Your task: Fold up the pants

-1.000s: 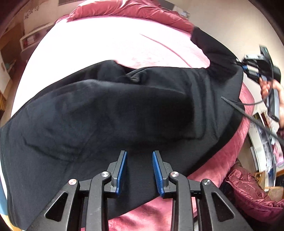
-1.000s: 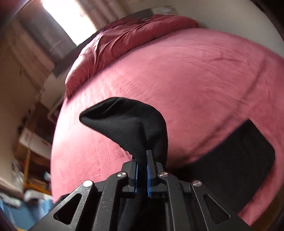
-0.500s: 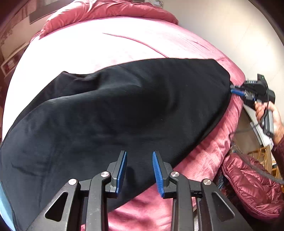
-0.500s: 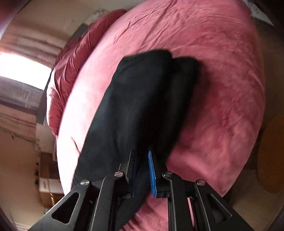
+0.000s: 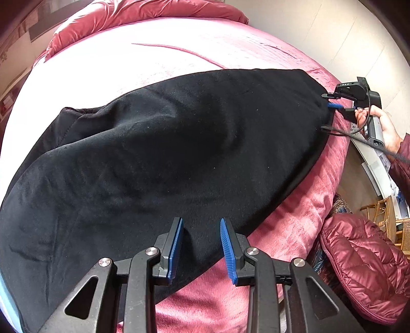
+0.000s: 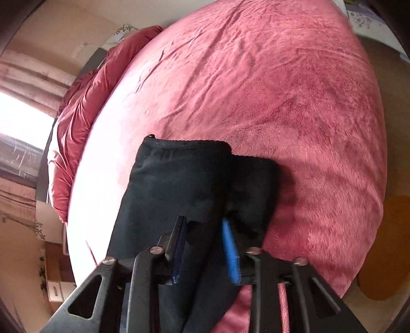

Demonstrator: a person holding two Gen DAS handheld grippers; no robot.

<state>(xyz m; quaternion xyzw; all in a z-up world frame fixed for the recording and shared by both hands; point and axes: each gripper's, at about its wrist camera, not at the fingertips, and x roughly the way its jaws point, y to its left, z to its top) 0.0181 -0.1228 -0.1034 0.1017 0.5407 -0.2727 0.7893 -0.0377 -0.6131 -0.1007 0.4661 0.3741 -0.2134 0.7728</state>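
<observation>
The black pants [image 5: 179,153] lie spread across the pink bed [image 5: 179,59], reaching from its near edge toward the far side, below the rumpled red duvet [image 5: 143,12] at the head of the bed.

Only the left wrist view shows the whole garment as one broad dark sheet, and the right tool [image 5: 333,101] seen from outside at the pants' far end, held in the person's right hand [image 5: 384,128]. It also shows a quilted maroon jacket [image 5: 364,261] lying off the bed's edge. The right wrist view alone shows the two leg ends [image 6: 205,164] lying side by side on the bed, one cuff slightly further out than the other, with the bright window [image 6: 20,115] beyond the duvet.

The left tool [image 5: 201,246] stands wide apart over the near edge of the pants, gripping nothing. The right tool [image 6: 205,246] is also spread wide, fabric lying between its blue pads [image 6: 230,253] without being pinched.

One second ago the right tool was clamped on a lifted bunch of cloth; half a second ago it was nearly closed on the fabric; now it has let go. The pants, then humped and folded, lie flatter, and the left tool has kept its wide stance.
</observation>
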